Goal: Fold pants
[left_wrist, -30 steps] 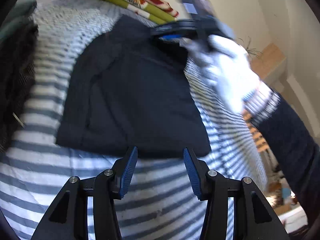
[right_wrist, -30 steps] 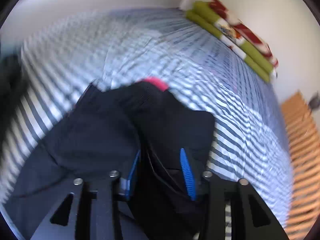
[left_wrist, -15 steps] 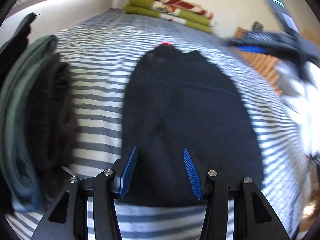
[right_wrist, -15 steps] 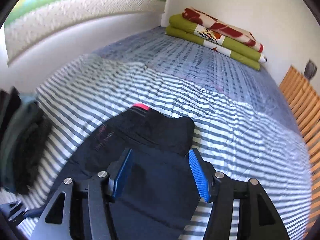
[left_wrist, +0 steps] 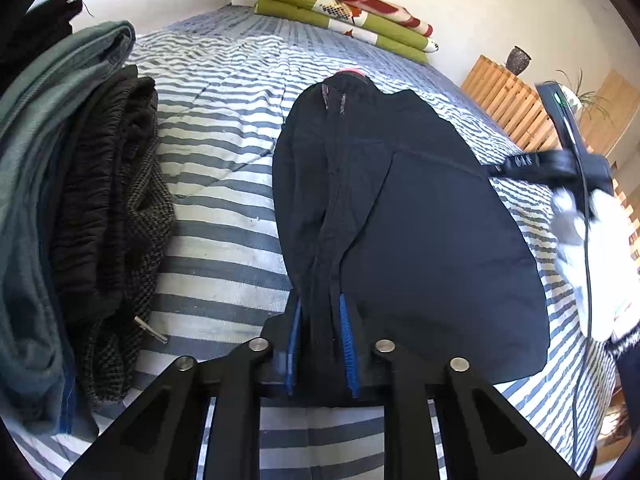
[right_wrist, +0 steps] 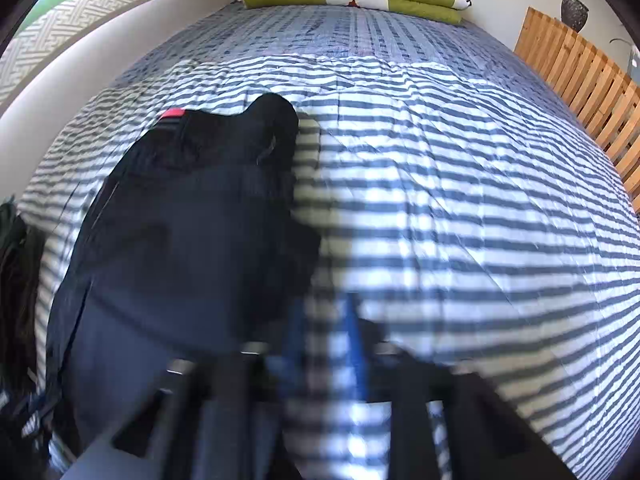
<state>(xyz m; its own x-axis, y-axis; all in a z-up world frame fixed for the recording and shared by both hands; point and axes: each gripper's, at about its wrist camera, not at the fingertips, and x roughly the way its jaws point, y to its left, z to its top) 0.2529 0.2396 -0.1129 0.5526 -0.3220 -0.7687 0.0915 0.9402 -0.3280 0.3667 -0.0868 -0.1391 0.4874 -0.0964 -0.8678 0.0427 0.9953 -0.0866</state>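
Dark navy pants (left_wrist: 420,220) lie folded on the striped bedspread (left_wrist: 224,184), with a red tag at their far end. My left gripper (left_wrist: 320,344) is shut on a bunched ridge of the pants' near edge. In the left wrist view, the right gripper (left_wrist: 560,160) is blurred at the pants' right side, held by a white-gloved hand (left_wrist: 576,216). In the right wrist view, the pants (right_wrist: 192,232) lie to the left. The right gripper (right_wrist: 326,344) is blurred over bare bedspread (right_wrist: 460,200), its pads a narrow gap apart with nothing between them.
A pile of folded clothes (left_wrist: 80,200), grey-green and black, lies close on the left. Folded green and red blankets (left_wrist: 344,20) sit at the bed's far end. A wooden slatted frame (left_wrist: 504,100) with a dark vase (left_wrist: 519,60) runs along the right.
My left gripper came forward and closed on the pants' near edge. The right gripper let go of the pants, swung right over bare bedspread, and its fingers narrowed.
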